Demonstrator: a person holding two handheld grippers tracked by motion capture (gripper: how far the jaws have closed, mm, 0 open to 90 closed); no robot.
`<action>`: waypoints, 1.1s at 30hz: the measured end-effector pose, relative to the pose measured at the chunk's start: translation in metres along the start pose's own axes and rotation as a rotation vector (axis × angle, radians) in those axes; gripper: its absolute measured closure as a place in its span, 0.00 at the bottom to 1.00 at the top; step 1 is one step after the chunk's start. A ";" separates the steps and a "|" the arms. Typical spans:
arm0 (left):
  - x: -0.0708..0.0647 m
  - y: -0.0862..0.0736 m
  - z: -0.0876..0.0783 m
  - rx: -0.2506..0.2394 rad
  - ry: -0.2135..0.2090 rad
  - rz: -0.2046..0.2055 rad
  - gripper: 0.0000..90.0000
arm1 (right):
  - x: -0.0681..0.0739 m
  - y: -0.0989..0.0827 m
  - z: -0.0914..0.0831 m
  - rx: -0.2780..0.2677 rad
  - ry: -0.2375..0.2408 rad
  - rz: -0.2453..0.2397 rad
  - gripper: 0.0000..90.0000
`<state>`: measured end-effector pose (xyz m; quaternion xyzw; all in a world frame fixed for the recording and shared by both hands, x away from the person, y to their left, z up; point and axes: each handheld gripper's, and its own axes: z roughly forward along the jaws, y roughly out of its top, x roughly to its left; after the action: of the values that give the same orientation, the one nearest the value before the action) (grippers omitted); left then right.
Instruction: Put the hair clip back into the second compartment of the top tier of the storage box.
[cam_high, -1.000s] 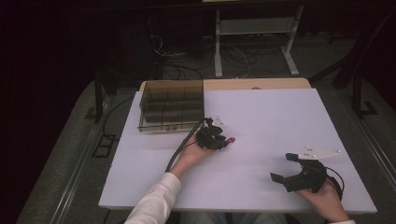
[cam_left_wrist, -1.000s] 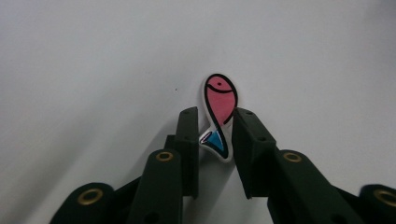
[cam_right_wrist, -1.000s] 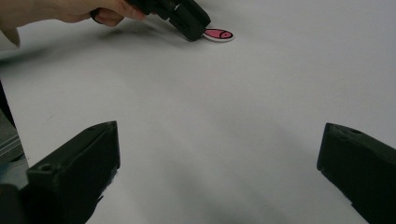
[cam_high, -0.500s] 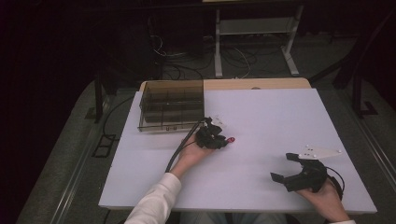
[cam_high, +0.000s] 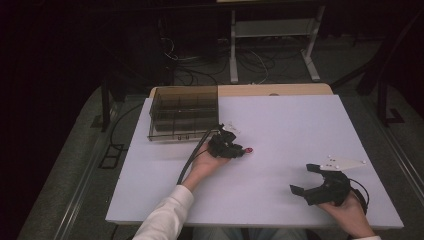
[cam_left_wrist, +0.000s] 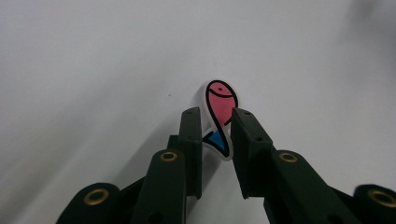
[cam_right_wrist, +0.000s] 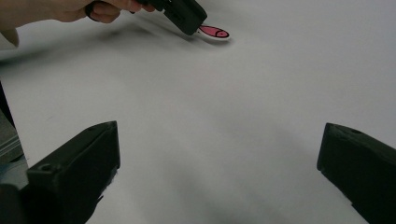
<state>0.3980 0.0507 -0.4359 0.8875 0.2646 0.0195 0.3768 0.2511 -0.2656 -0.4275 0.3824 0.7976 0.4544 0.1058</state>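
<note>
1. Left gripper (cam_high: 239, 150) is seen near the table's middle, its jaws clamped on the tail end of a small fish-shaped sticker (cam_left_wrist: 220, 112); in the left gripper view the sticker's blue tail is pinched between the two black jaws.
2. No brand, label or readable writing can be made out on the sticker, the grippers or the box.
3. One fish-shaped sticker is counted, along with two grippers, one tinted divided box (cam_high: 183, 112) and one white table (cam_high: 290, 125).
4. The sticker's long axis runs along the jaws: the pink head points away from the gripper, toward 12 o'clock in the left gripper view and toward 3 o'clock in the high view.
5. The sticker is held low over the tabletop, just at 4 o'clock of the box; whether it touches the surface cannot be told.
6. Right gripper (cam_high: 305, 180) is held at the table's 5 o'clock corner, its jaws spread wide with nothing between them.
</note>
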 end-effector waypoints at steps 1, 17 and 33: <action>-0.001 0.000 0.000 -0.001 -0.007 -0.005 0.82 | 0.000 0.000 0.000 0.000 0.000 0.000 0.00; -0.002 0.006 -0.016 -0.059 -0.077 -0.050 0.82 | -0.001 0.000 -0.001 -0.001 0.000 -0.001 0.00; -0.008 0.015 -0.030 -0.058 -0.137 -0.041 0.82 | -0.001 0.000 0.000 -0.001 0.001 -0.001 0.00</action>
<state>0.3912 0.0579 -0.4035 0.8699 0.2556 -0.0417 0.4198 0.2516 -0.2663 -0.4271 0.3818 0.7975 0.4549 0.1058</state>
